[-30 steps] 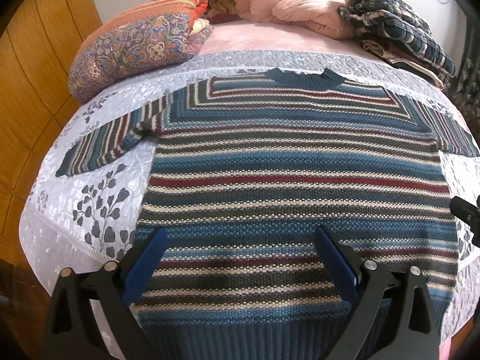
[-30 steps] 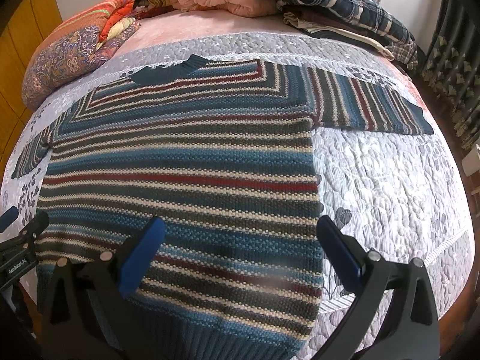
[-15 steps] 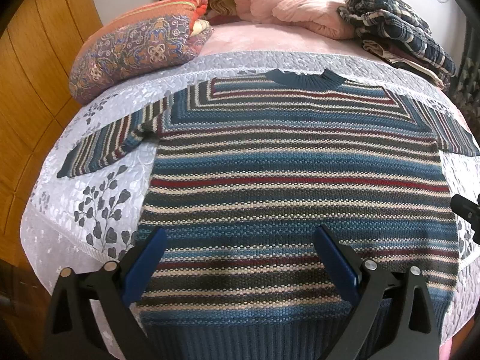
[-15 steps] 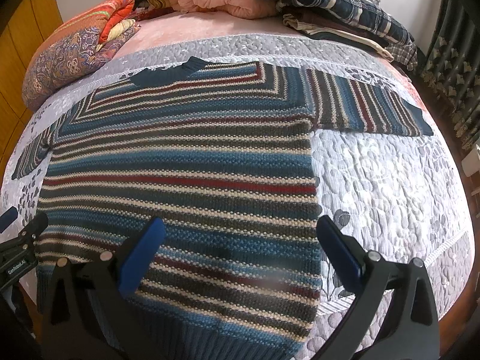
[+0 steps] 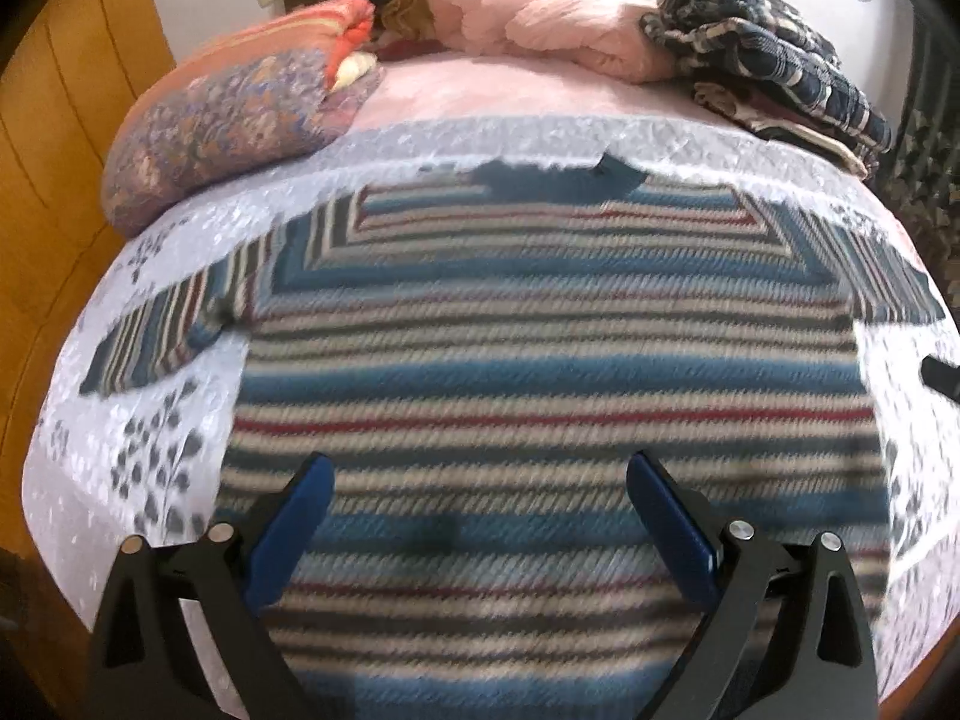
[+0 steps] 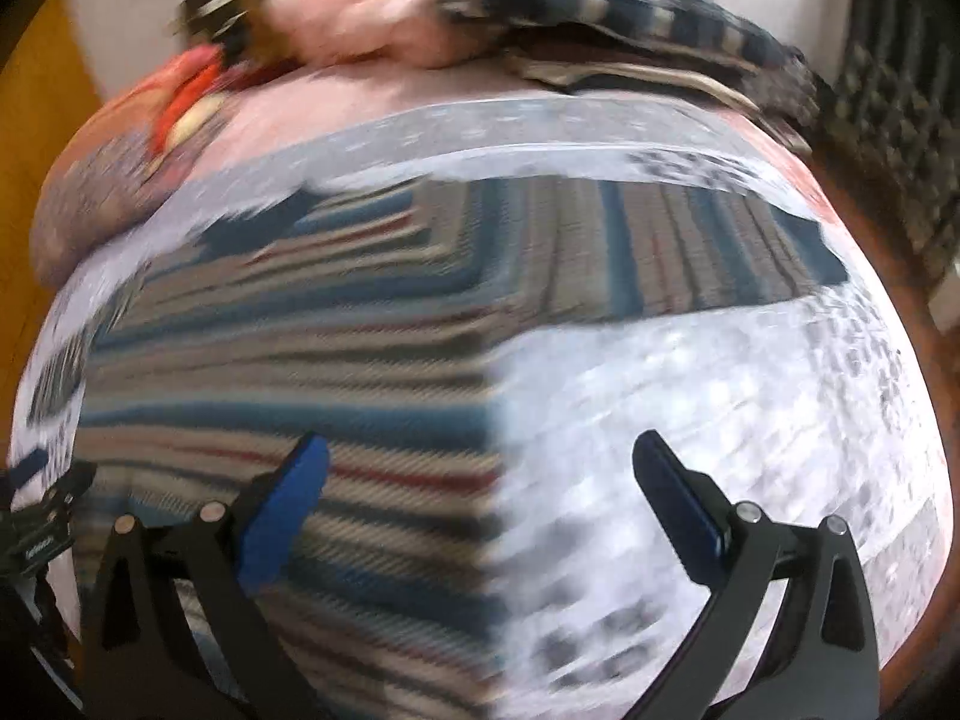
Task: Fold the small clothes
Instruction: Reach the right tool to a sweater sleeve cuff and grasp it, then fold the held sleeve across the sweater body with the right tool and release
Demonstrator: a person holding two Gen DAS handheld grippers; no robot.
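A striped knit sweater (image 5: 540,360) in blue, cream, grey and red lies flat on the bed, collar (image 5: 558,180) away from me and both sleeves spread out. My left gripper (image 5: 480,474) hangs open above the sweater's lower body. Over the sweater's right side edge (image 6: 492,420) my right gripper (image 6: 480,450) is open too, one finger above the knit and the other above the quilt. The right sleeve (image 6: 690,252) stretches out ahead of it. Both views are blurred by motion. Neither gripper holds anything.
The sweater rests on a white quilt with grey leaf print (image 5: 156,456). A patterned pillow (image 5: 240,120), pink bedding (image 5: 540,12) and a folded plaid blanket (image 5: 768,60) lie at the head of the bed. A wooden wall (image 5: 54,150) is at left. The other gripper's edge (image 6: 36,528) shows at left.
Both grippers have moved forward over the sweater. The right one has also swung right, so the sweater's side edge now lies between its fingers. Both stay open.
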